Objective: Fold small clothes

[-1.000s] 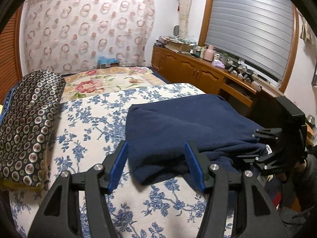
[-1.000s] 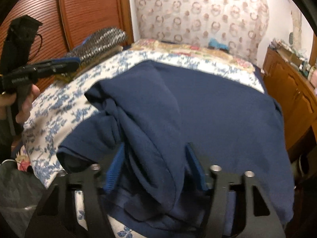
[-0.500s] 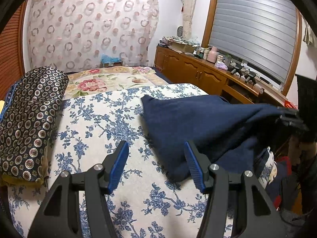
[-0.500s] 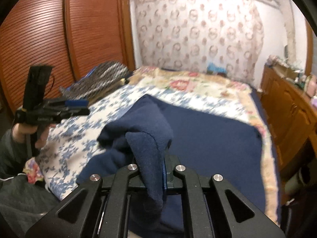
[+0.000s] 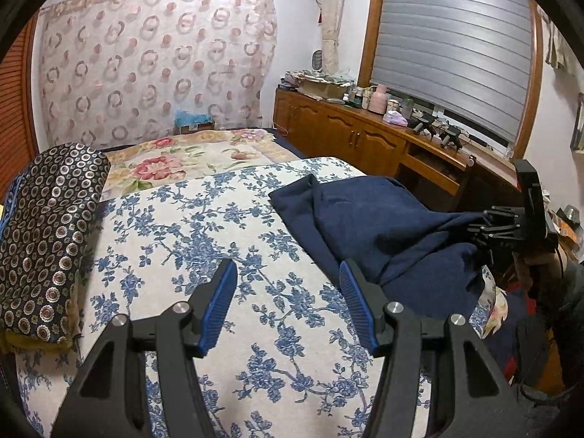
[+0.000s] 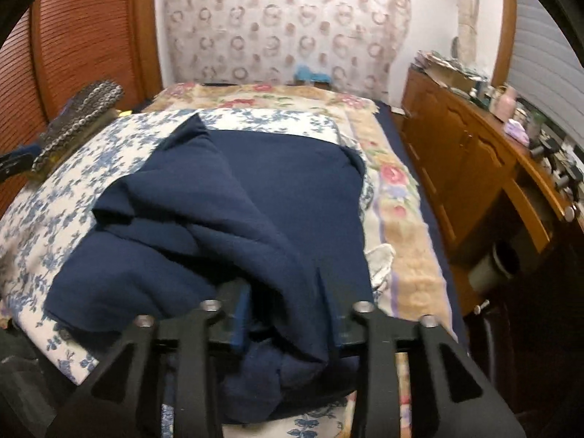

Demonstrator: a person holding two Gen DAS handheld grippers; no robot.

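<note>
A navy blue garment (image 5: 368, 226) lies rumpled on the right side of the bed's blue-flowered sheet (image 5: 204, 241); in the right wrist view the garment (image 6: 255, 197) fills the middle, partly folded over itself. My left gripper (image 5: 288, 303) is open and empty, above bare sheet to the left of the garment. My right gripper (image 6: 284, 314) has its jaws parted, with a thick fold of the garment draped between them; its fingertips are hidden by cloth. The right gripper also shows in the left wrist view (image 5: 503, 226) at the garment's right edge.
A dark patterned rolled blanket (image 5: 43, 241) lies along the bed's left side. A wooden sideboard (image 5: 368, 138) with clutter runs along the right wall, close to the bed edge. A floral cover (image 5: 182, 160) lies at the far end of the bed.
The right gripper, clamped on a raised fold half a second ago, has opened and lowered; the garment has shifted right and slumped on the bed. The left gripper stays open.
</note>
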